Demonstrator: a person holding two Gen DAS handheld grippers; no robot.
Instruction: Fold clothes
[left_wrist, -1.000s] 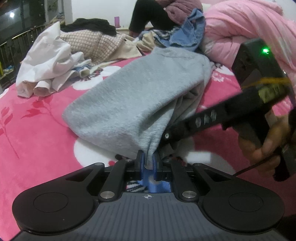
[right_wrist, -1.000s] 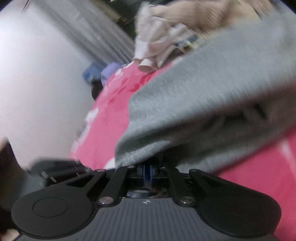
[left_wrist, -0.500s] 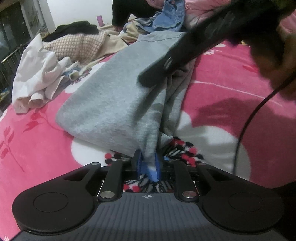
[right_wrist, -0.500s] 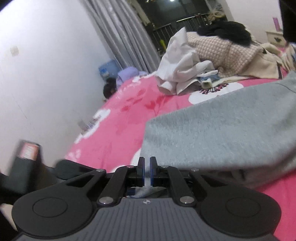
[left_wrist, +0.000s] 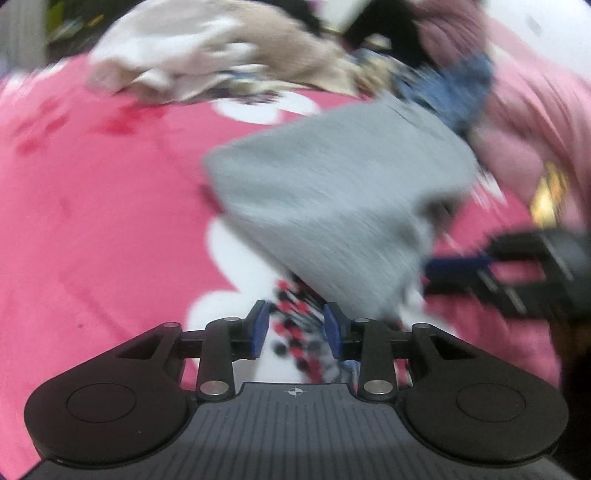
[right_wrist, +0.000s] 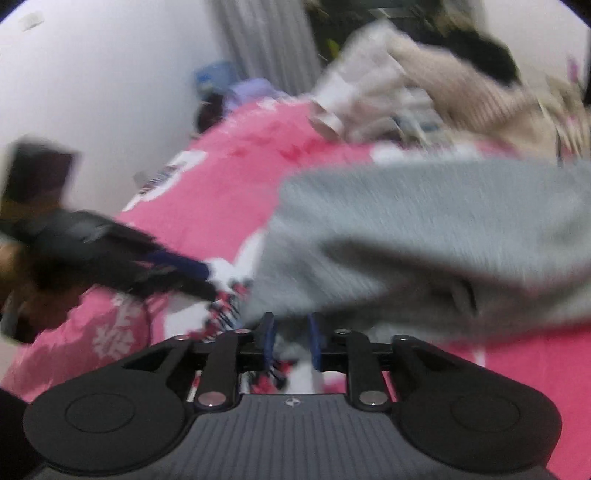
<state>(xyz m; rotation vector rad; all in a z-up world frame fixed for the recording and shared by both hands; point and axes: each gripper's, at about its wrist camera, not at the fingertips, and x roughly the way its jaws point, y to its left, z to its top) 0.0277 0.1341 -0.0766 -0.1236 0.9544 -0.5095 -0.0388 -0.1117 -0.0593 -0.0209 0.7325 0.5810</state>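
A folded grey garment (left_wrist: 332, 192) lies on the pink flowered bedspread (left_wrist: 92, 221); both views are blurred by motion. My left gripper (left_wrist: 295, 328) is opening, and only the bedspread's pattern shows between its blue pads (left_wrist: 258, 328); the garment's near corner lies just beyond the right pad. In the right wrist view the grey garment (right_wrist: 424, 229) fills the right half. My right gripper (right_wrist: 291, 339) is opening too, with the cloth's edge at its fingertips and not pinched. Each gripper shows in the other's view: the right gripper (left_wrist: 491, 273), the left gripper (right_wrist: 166, 266).
A pile of white and beige clothes (left_wrist: 177, 62) lies at the back of the bed, with blue denim (left_wrist: 447, 88) and a pink quilt (left_wrist: 535, 110) to its right. A white wall (right_wrist: 92, 92) and a grey curtain (right_wrist: 266, 40) stand beyond the bed's left edge.
Both grippers were shut on the grey garment's near edge and have opened and let it go. The left gripper has shifted left, so the garment's corner is off to its right.
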